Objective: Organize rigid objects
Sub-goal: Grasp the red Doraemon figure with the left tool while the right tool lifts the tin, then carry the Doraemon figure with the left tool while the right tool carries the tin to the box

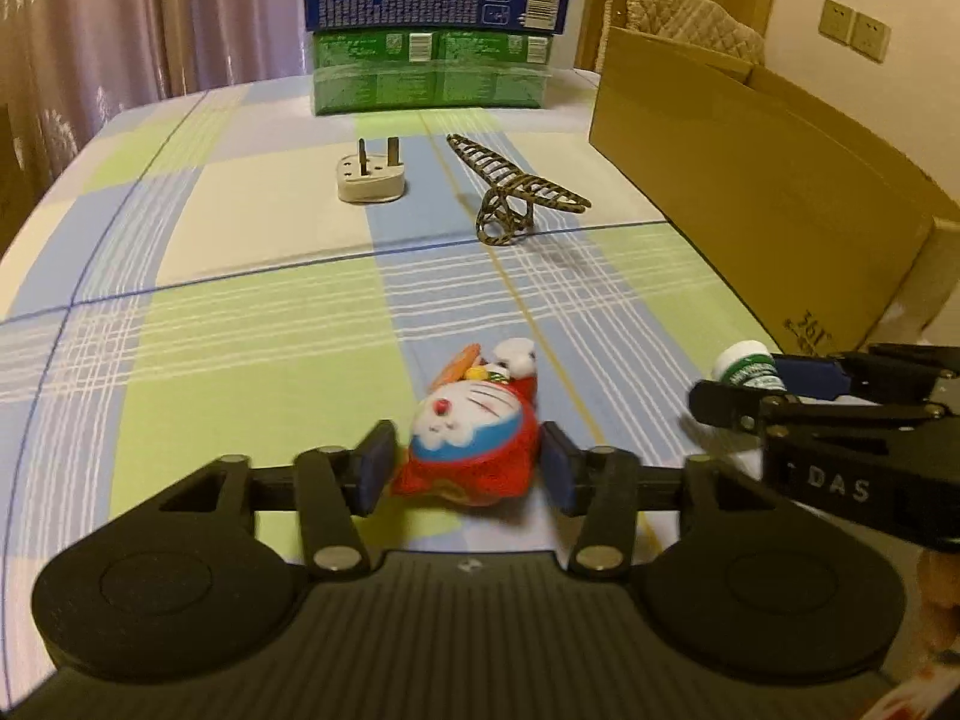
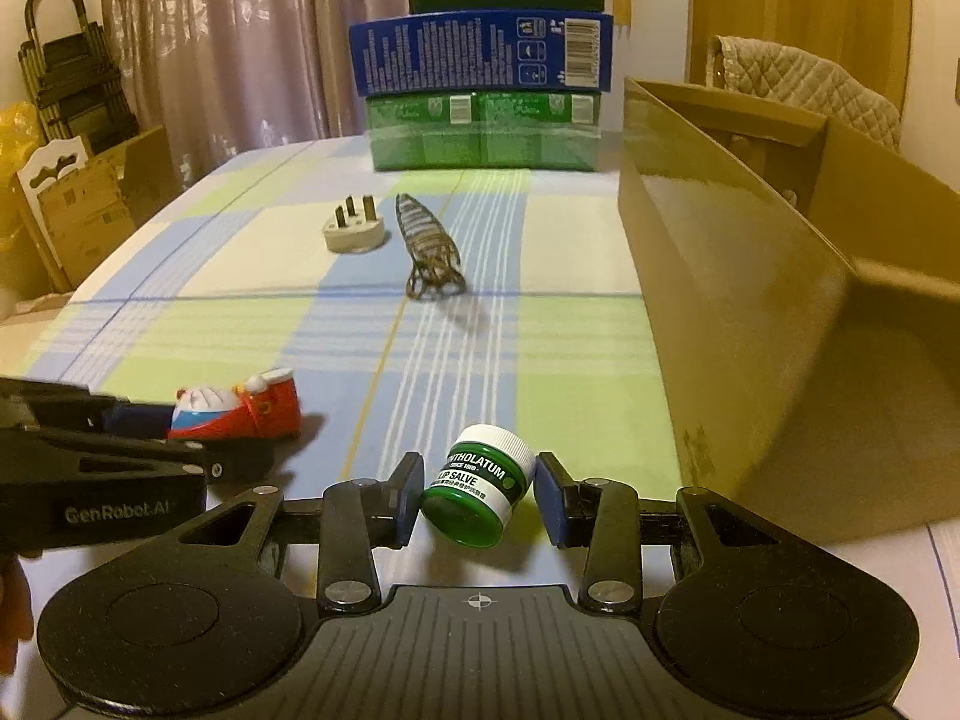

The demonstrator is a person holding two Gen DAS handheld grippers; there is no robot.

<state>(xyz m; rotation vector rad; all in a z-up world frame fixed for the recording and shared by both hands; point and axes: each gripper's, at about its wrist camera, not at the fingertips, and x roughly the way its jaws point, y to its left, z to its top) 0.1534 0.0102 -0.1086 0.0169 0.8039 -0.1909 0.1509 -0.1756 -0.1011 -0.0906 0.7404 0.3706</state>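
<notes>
A red, blue and white cat figurine (image 1: pixel 474 447) lies on the checked tablecloth between the blue pads of my left gripper (image 1: pixel 465 468), which is open around it with small gaps. It also shows in the right wrist view (image 2: pixel 240 411). A green lip salve jar (image 2: pixel 480 489) with a white lid lies tilted between the pads of my right gripper (image 2: pixel 477 501), which is open around it. The jar also shows in the left wrist view (image 1: pixel 747 366). Farther back lie a white plug adapter (image 1: pixel 369 177) and a patterned hair claw clip (image 1: pixel 516 192).
An open cardboard box (image 2: pixel 750 300) stands along the right side of the table. Stacked green and blue cartons (image 1: pixel 432 30) stand at the far end. Curtains hang behind, and boxes and a folded cart (image 2: pixel 66 72) stand at the left.
</notes>
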